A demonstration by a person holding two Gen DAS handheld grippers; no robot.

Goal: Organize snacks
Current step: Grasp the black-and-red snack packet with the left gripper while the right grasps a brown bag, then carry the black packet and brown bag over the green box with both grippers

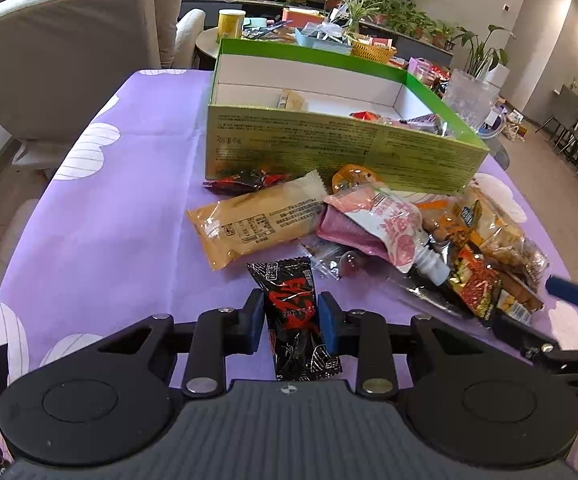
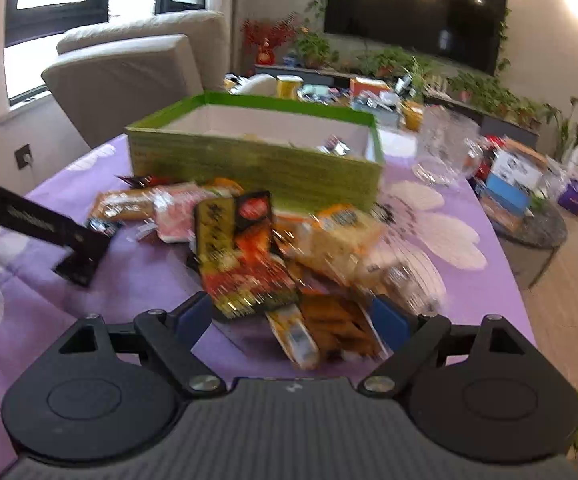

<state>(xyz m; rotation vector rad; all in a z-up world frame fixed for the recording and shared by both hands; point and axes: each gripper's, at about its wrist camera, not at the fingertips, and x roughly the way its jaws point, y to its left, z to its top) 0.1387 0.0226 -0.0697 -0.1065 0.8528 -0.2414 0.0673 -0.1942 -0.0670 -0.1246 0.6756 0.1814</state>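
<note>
My left gripper (image 1: 291, 320) is shut on a black and red snack packet (image 1: 289, 292) that lies on the purple tablecloth (image 1: 129, 220), its blue pads pressing both long edges. Behind it lie a tan packet (image 1: 257, 220), a pink pouch (image 1: 389, 220) and a heap of other snacks. Further back stands the open green box (image 1: 329, 148) with a few snacks inside. My right gripper (image 2: 292, 318) is open low over the heap, around a brown packet (image 2: 337, 328) and beside a red and yellow packet (image 2: 245, 272). This view is blurred. The green box (image 2: 249, 164) is beyond.
A clear glass vase (image 1: 469, 100) stands right of the box. A beige sofa (image 1: 69, 60) is at the far left, and a cluttered round table (image 1: 309, 32) is behind. The table edge drops off on the right (image 2: 501, 280). My left gripper's black body (image 2: 49, 228) reaches in from the left.
</note>
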